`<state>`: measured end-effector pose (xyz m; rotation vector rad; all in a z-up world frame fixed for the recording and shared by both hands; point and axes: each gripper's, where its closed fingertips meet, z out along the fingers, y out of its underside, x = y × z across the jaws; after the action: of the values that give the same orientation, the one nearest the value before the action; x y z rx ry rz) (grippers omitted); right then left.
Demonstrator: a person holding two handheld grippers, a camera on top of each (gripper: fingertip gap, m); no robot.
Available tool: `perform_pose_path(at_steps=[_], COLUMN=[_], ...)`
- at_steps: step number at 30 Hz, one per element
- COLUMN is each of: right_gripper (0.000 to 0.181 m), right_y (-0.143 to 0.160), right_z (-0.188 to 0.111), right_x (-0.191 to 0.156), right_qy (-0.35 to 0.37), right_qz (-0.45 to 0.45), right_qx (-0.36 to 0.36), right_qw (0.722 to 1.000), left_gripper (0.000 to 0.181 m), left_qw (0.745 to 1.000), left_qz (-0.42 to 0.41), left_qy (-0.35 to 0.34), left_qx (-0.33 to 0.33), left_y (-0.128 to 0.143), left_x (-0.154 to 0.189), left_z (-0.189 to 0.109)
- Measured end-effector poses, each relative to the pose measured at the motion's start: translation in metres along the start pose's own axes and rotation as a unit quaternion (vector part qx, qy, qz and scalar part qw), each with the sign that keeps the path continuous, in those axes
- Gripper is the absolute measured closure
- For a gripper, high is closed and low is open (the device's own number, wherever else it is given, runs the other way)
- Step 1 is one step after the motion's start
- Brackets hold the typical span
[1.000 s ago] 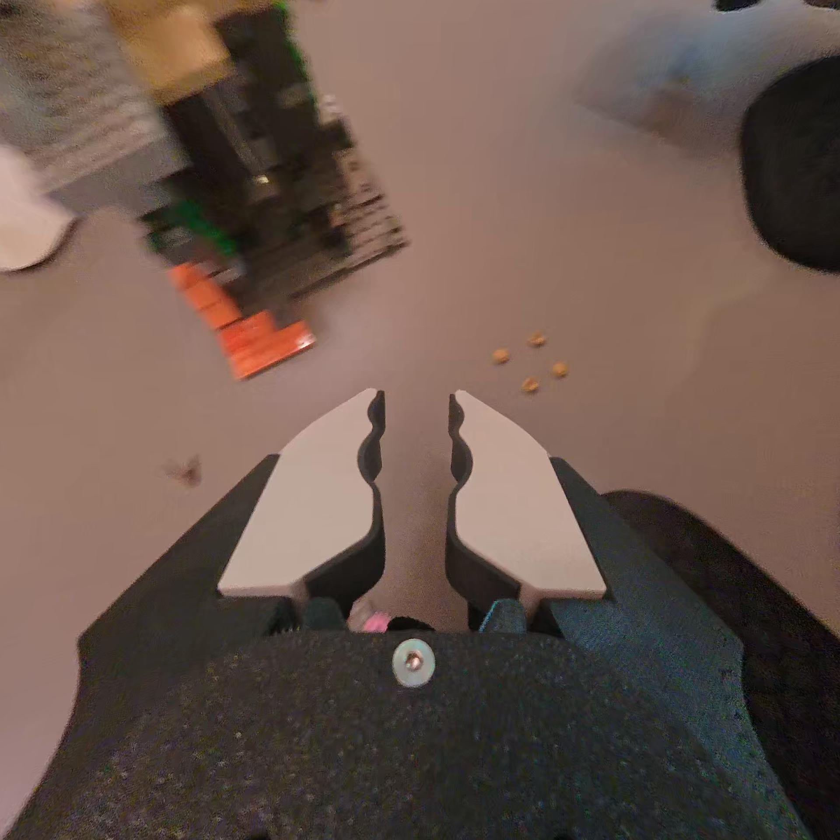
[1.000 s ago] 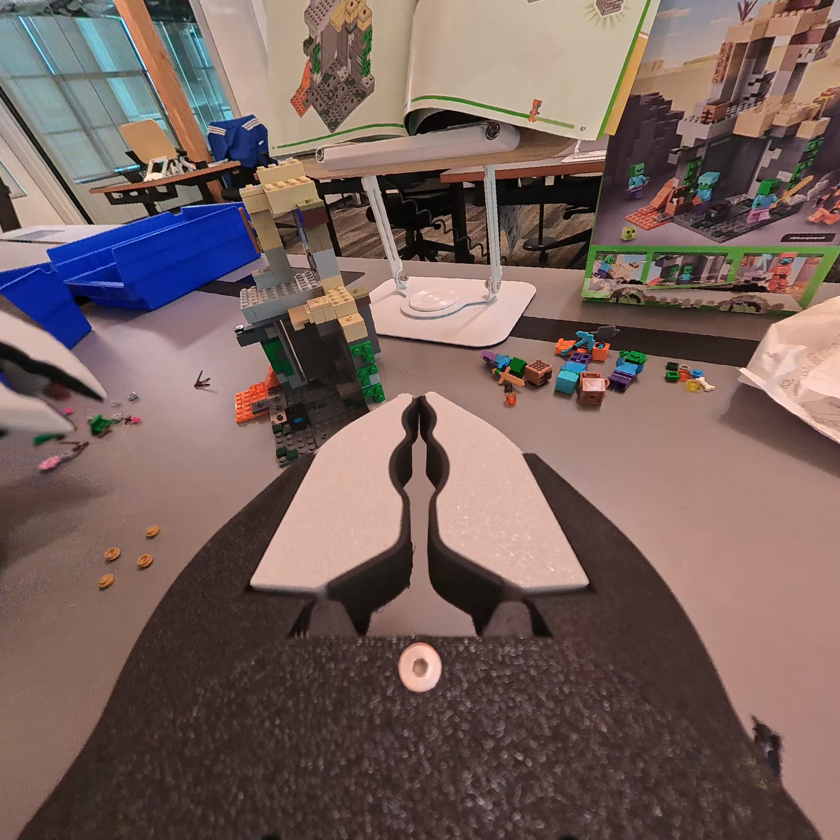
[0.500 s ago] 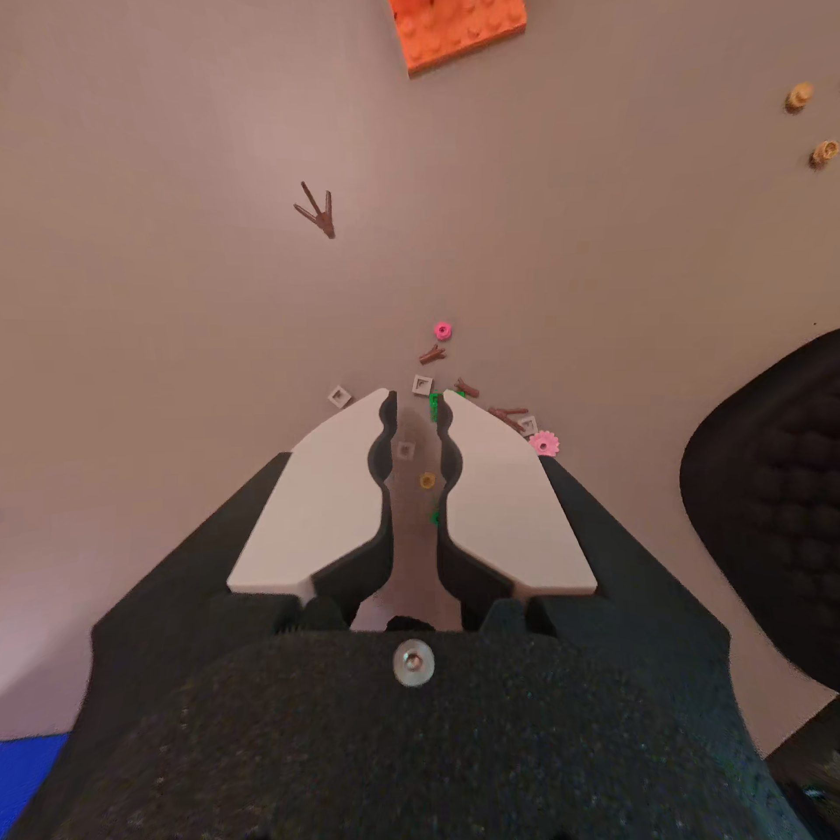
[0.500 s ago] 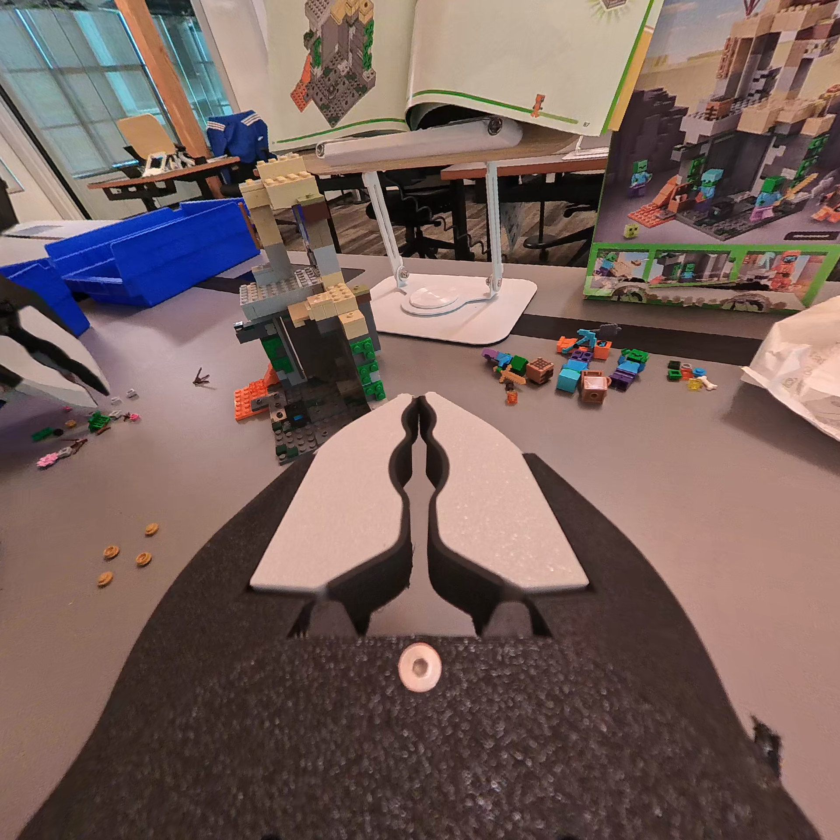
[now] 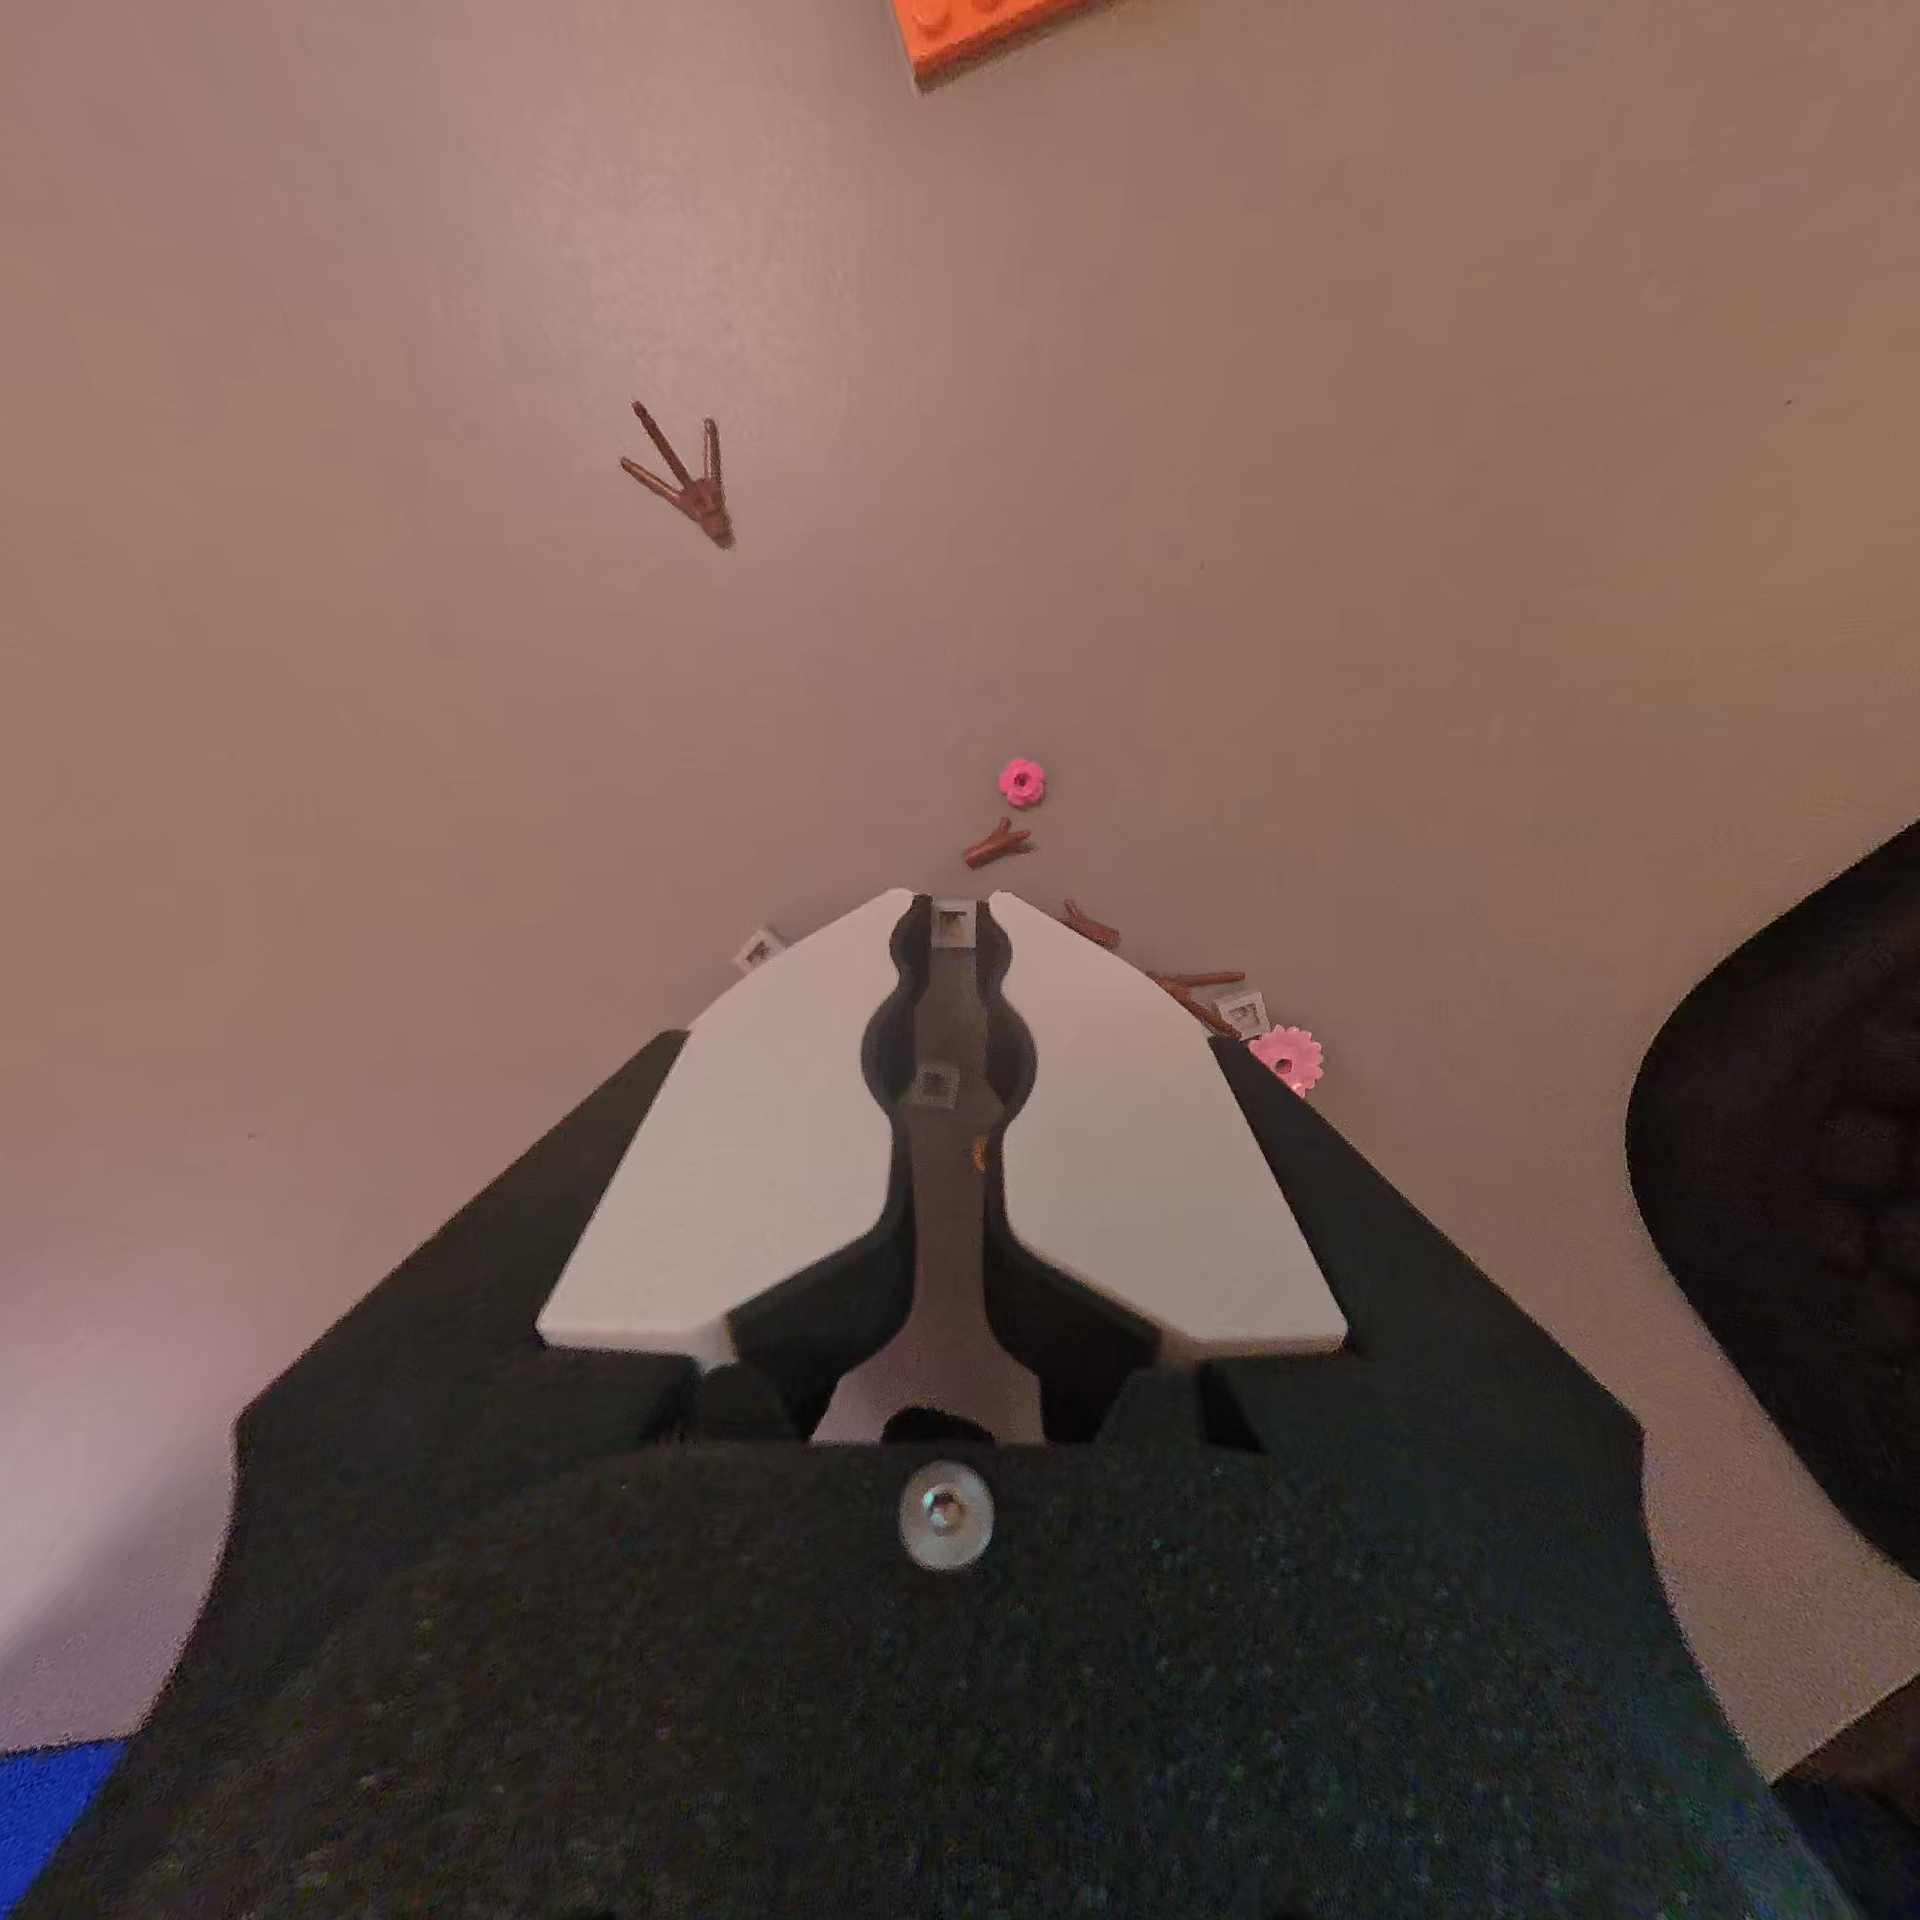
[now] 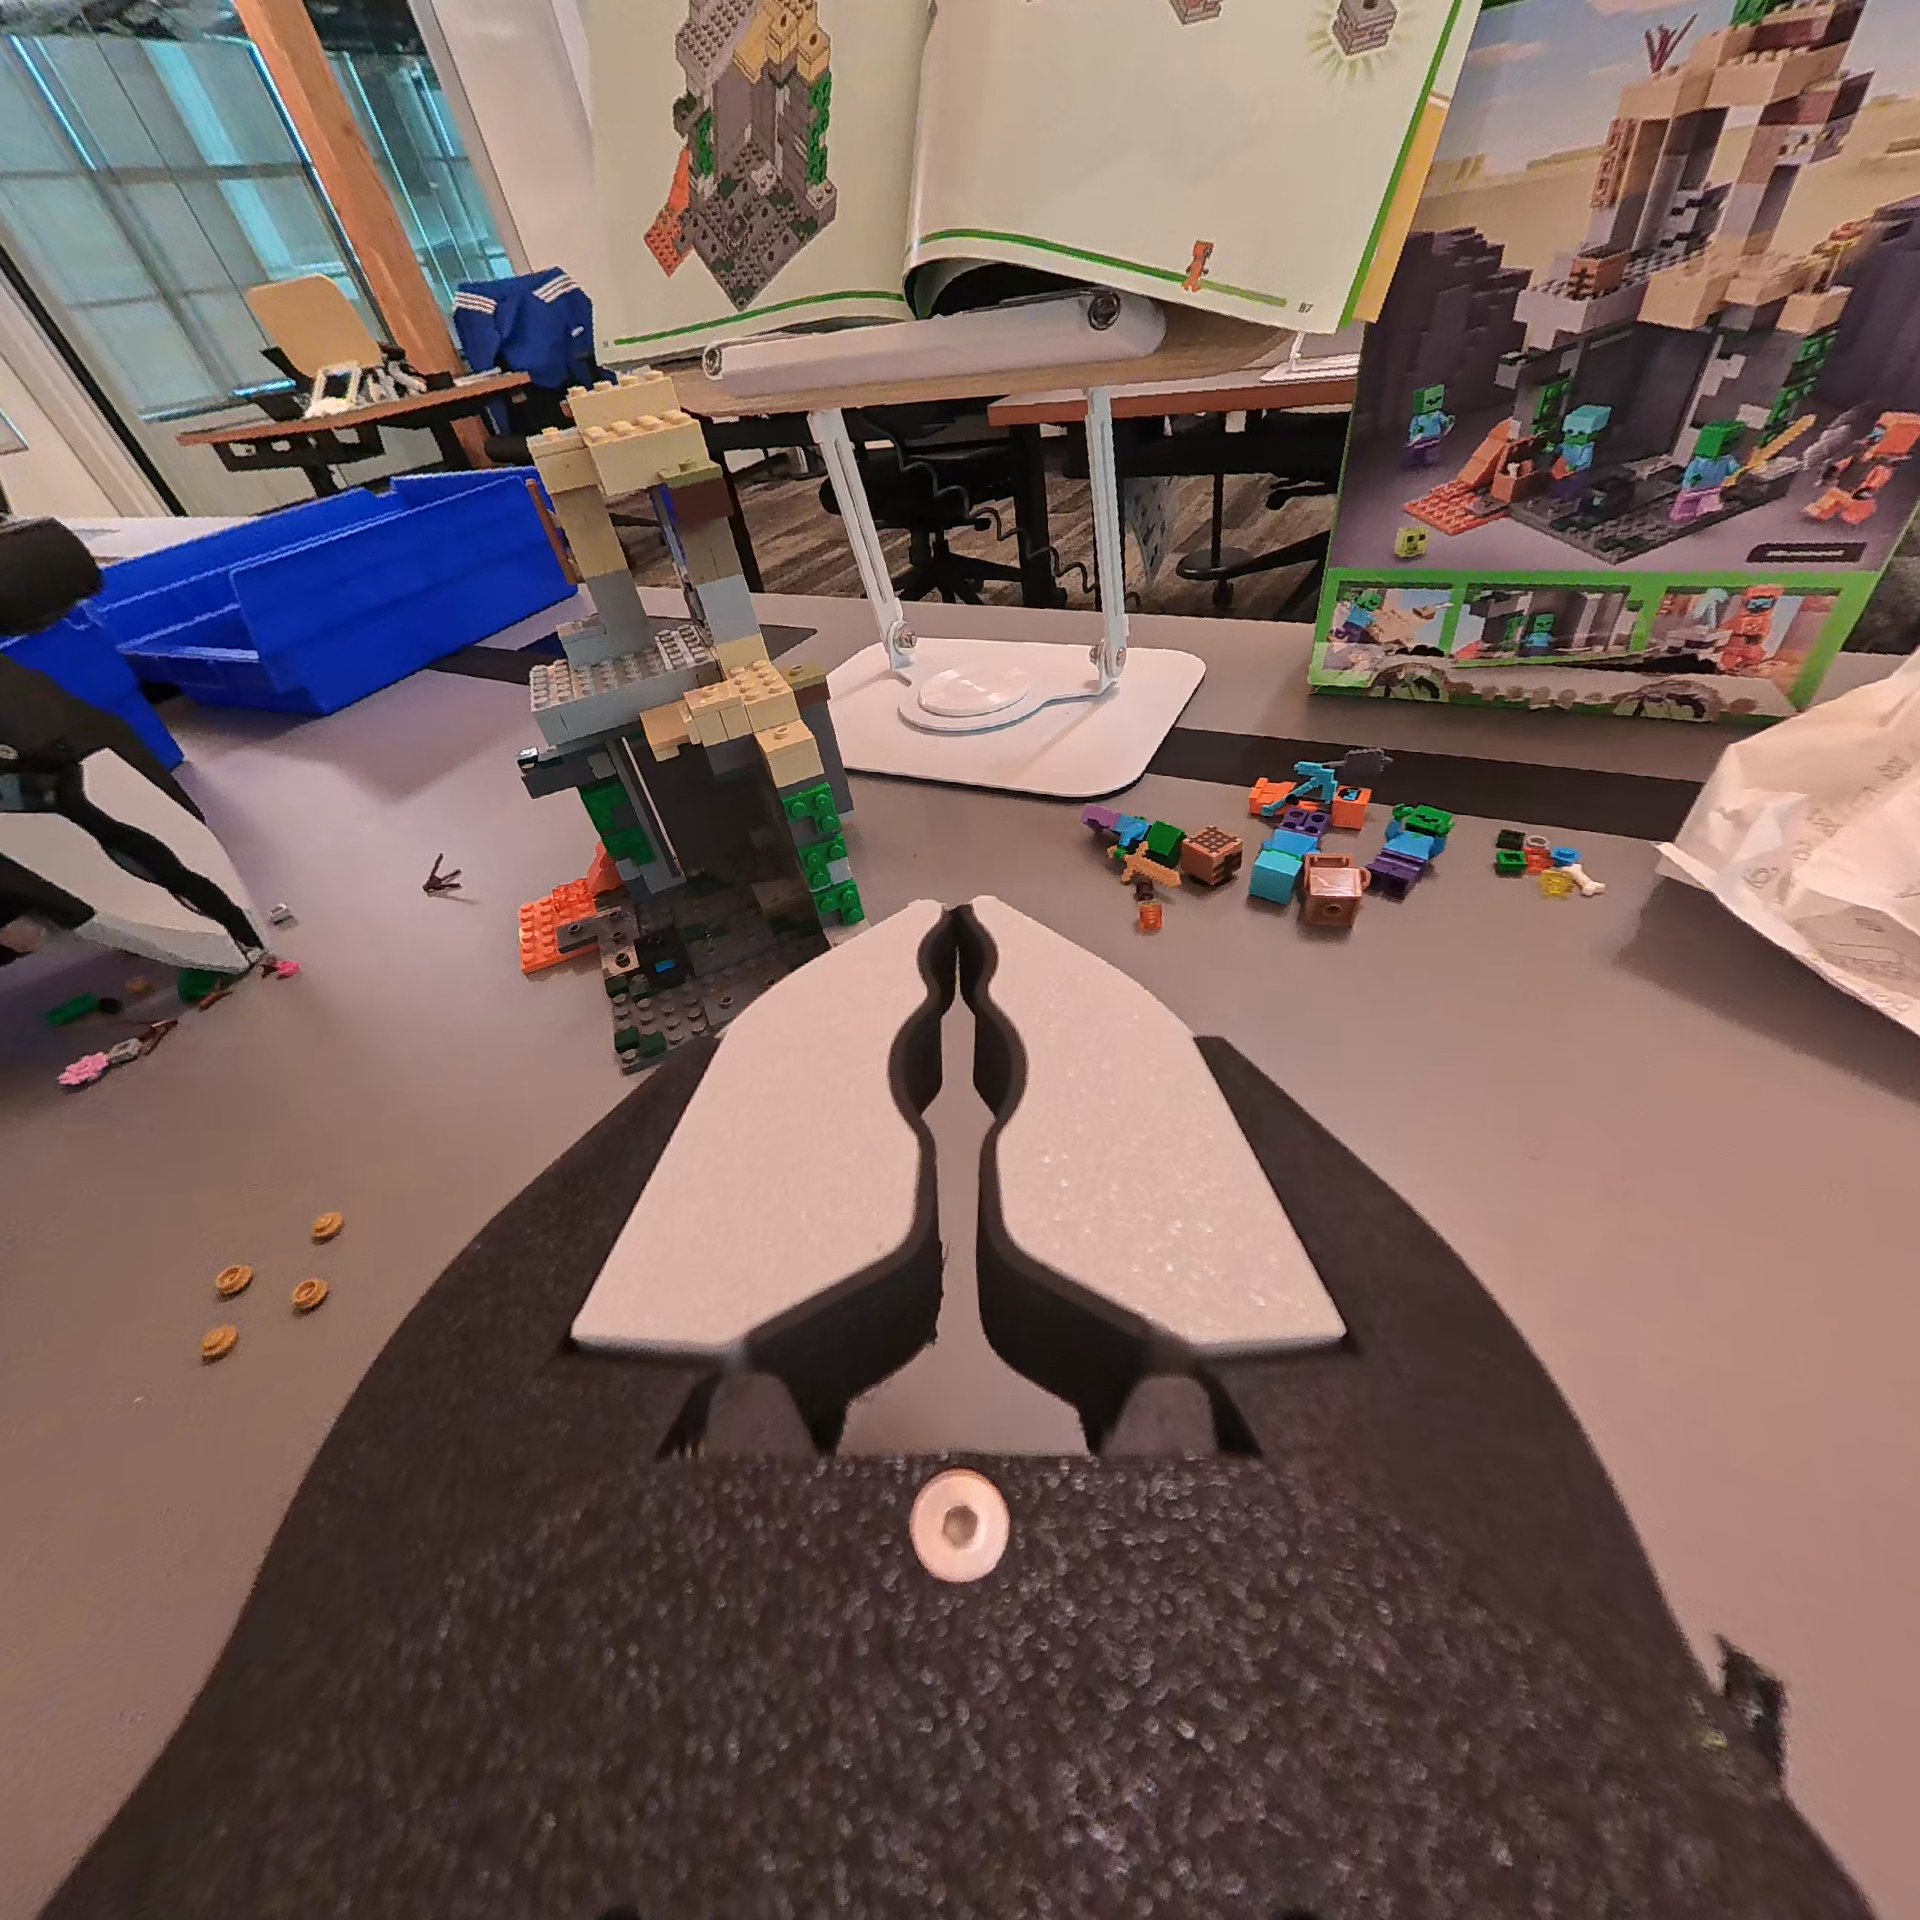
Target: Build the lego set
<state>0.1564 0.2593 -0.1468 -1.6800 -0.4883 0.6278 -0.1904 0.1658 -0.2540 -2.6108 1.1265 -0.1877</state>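
Left tongs (image 5: 952, 906) point down at the grey counter (image 5: 416, 727), their tips drawn narrow around a small grey square tile (image 5: 953, 924) that sits between them; whether they press it I cannot tell. A second grey tile (image 5: 933, 1086) lies farther back in the gap beside a tan stud (image 5: 978, 1151). Two more grey tiles lie outside the tips, one just left (image 5: 757, 948) and one to the right (image 5: 1243, 1008). A brown three-pronged twig (image 5: 681, 476) lies well apart to the upper left, smaller brown twigs (image 5: 995, 844) crowd near the tips, and two pink flowers show, one ahead (image 5: 1022, 781) and one at the right finger's edge (image 5: 1286, 1058). An orange plate (image 5: 987, 36) cuts the top edge. Right tongs (image 6: 954, 912) hover over the counter with tips touching and nothing between them. From left in that view: two blue bins (image 6: 312, 592), the left tongs over their scatter, four tan round studs (image 6: 272, 1284), and the half-built lego tower (image 6: 686, 727) standing just ahead of the right tips, which hide its near corner. Behind it a white stand (image 6: 997, 707) holds an open instruction book (image 6: 987, 145). Right of centre lies a heap of coloured pieces (image 6: 1288, 842), then a smaller cluster (image 6: 1548, 862), the set's box (image 6: 1642, 364) upright at the back, and a crumpled white bag (image 6: 1818, 831) at the edge.
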Motion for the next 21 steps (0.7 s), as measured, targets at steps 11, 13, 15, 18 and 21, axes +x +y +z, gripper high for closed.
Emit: perform_pose_path(at_steps=[11, 13, 15, 18, 21], right_gripper=[0.181, 0.181, 0.181, 0.181, 0.181], right_y=[-0.003, -0.008, -0.014, -0.022, -0.027], right_z=[-0.005, -0.009, -0.015, -0.023, -0.030], right_x=[0.020, 0.027, 0.035, 0.048, 0.059], right_qy=[0.065, 0.085, 0.105, 0.132, 0.157], right_qz=[-0.030, -0.029, -0.023, -0.016, -0.019], right_qx=[0.002, 0.016, 0.032, 0.053, 0.065], right_qw=[0.997, 0.996, 0.994, 0.990, 0.985], left_gripper=[0.174, 0.174, 0.174, 0.174, 0.174], left_qw=[0.990, 0.987, 0.984, 0.983, 0.983], left_qz=[0.087, 0.102, 0.113, 0.125, 0.131], left_qy=[0.003, 0.019, 0.032, 0.045, 0.051], left_qx=[0.112, 0.126, 0.131, 0.124, 0.114], left_y=[-0.072, -0.083, -0.091, -0.095, -0.095], left_x=[0.074, 0.097, 0.114, 0.132, 0.142], left_z=[-0.025, -0.021, -0.014, -0.001, 0.012])
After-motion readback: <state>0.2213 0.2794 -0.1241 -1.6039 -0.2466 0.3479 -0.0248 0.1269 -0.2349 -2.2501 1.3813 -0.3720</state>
